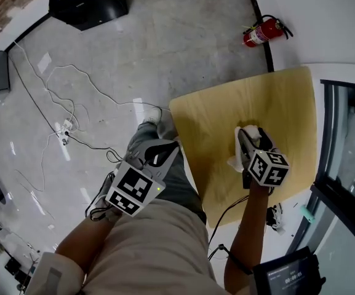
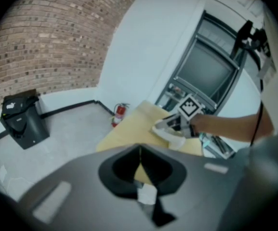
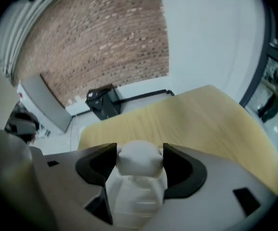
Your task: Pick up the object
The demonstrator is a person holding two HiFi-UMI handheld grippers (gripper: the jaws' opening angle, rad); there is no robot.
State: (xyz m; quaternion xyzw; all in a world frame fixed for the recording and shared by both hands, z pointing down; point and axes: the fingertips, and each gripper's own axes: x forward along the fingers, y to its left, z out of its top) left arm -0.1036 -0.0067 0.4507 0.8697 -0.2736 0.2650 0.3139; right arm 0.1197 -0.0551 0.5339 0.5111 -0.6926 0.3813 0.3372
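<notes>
A white, soft-looking object (image 1: 234,162) lies on the light wooden table (image 1: 214,121). My right gripper (image 1: 249,137) is over it with its jaws spread wide on either side of it. In the right gripper view the object (image 3: 139,162) fills the gap between the two black pads (image 3: 179,170), which stand beside it without visibly squeezing it. My left gripper (image 1: 163,153) hangs off the table's left edge, over the person's leg, shut and holding nothing. In the left gripper view its closed tips (image 2: 139,163) point toward the table, the object (image 2: 170,138) and the right gripper (image 2: 171,124).
A red fire extinguisher (image 1: 262,31) stands by the wall beyond the table. A black bin (image 1: 88,2) sits at the far left of the grey floor, with white cables (image 1: 66,131) trailing across it. A dark-framed glass unit (image 1: 349,140) borders the table's right side.
</notes>
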